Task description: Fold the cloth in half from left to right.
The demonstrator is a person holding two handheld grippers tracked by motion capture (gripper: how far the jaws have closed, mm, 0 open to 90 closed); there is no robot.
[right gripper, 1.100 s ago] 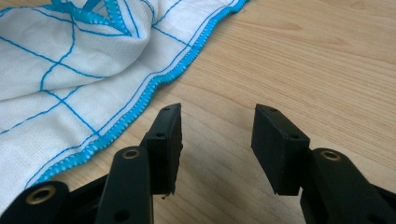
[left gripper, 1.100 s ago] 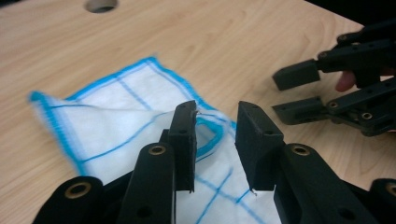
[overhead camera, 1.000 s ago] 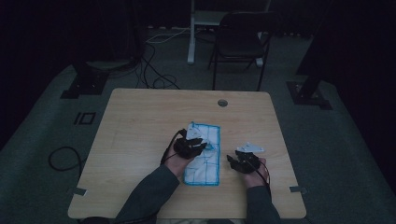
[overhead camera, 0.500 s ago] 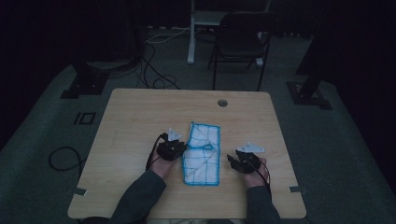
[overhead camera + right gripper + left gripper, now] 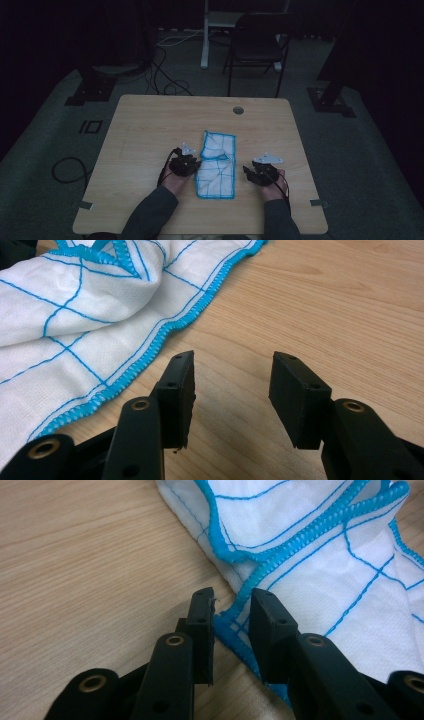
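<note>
High view: we are sitting at the wooden table (image 5: 150, 130) with a white cloth (image 5: 217, 165) edged and checked in blue lying lengthwise in front of us, folded over on itself at its far half. We are holding the left gripper (image 5: 189, 164) against the cloth's left edge and the right gripper (image 5: 250, 172) just off its right edge, with bare wood between that gripper and the cloth.

Left gripper view: we are looking at the blue stitched hem of the cloth (image 5: 320, 565) running between the jaws of the left gripper (image 5: 231, 611). The jaws have just been opening, so they are standing slightly apart, and the hem is lying in the gap with a sliver of space on each side, not pinched.

Right gripper view: we are keeping the right gripper (image 5: 231, 371) wide open over bare table (image 5: 325, 300), gripping nothing, with the cloth (image 5: 75, 315) lying just beside its left jaw.
</note>
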